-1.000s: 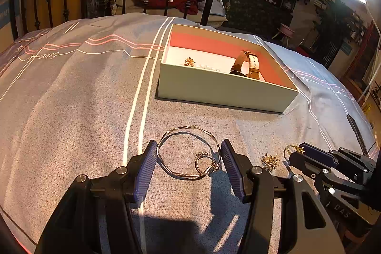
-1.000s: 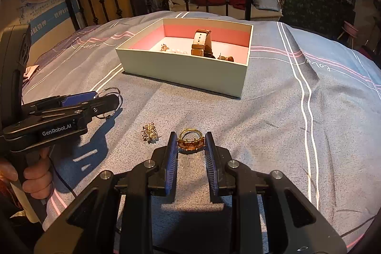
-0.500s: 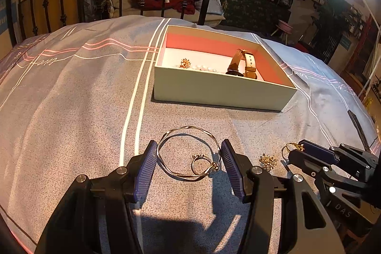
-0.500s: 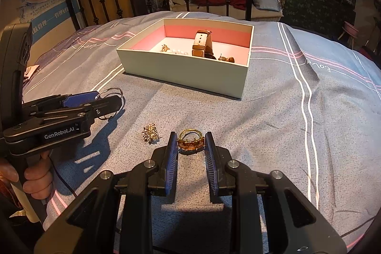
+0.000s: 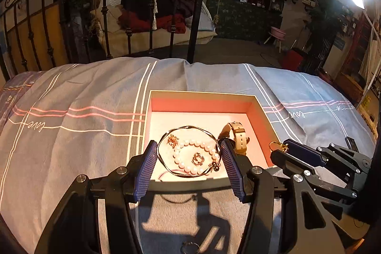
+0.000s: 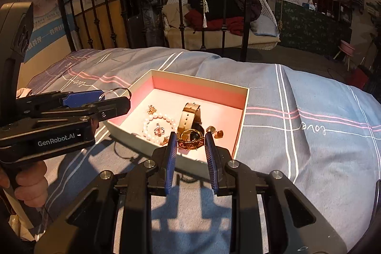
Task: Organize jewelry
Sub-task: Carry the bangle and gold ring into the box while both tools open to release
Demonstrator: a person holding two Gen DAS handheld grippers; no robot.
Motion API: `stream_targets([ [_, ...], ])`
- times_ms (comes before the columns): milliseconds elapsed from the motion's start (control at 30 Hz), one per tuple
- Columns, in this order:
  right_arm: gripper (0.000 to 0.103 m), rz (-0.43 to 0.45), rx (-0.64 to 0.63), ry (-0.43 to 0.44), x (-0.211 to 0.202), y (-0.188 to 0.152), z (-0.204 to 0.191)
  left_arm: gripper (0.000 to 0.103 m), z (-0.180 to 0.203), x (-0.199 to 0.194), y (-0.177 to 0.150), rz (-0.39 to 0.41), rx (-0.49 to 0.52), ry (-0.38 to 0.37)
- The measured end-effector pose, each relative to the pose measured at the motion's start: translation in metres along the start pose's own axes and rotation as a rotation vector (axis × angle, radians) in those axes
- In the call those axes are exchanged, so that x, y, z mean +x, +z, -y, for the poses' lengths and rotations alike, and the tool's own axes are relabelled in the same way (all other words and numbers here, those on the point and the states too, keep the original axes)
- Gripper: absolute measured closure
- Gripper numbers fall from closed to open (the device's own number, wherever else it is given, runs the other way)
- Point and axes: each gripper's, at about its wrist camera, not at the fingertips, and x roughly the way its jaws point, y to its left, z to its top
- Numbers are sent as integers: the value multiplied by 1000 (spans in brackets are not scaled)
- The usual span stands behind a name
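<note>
A cream box with a pink lining lies on the bed. Inside are a pearl bracelet, a tan-strapped watch and small gold pieces. My left gripper is shut on a thin gold bangle and holds it over the box's near part. My right gripper is shut on a wide gold ring and holds it above the box's near edge; it also shows in the left wrist view.
The bed has a grey-blue striped cover. A black iron bed frame stands behind the box. A small ring lies on the cover under my left gripper. A hand holds the left gripper's handle.
Both grippers have lifted their pieces off the cover and moved forward over the box: the left with the bangle, the right with the gold ring.
</note>
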Motion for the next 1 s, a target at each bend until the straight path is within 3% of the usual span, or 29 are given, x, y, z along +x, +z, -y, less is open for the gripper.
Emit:
stream_targets([
  [367, 78, -74, -11, -54, 49, 12, 12, 49, -1, 48, 9, -88, 38, 60],
  [633, 78, -90, -18, -65, 58, 4, 10, 49, -2, 53, 6, -90, 37, 79],
  [667, 76, -86, -23, -71, 56, 4, 9, 48, -4, 50, 7, -79, 22, 76],
  [800, 45, -35, -13, -92, 37, 3, 7, 43, -8, 28, 9, -34, -5, 48],
  [1000, 36, 27, 42, -89, -10, -16, 5, 39, -11, -16, -15, 5, -12, 9],
])
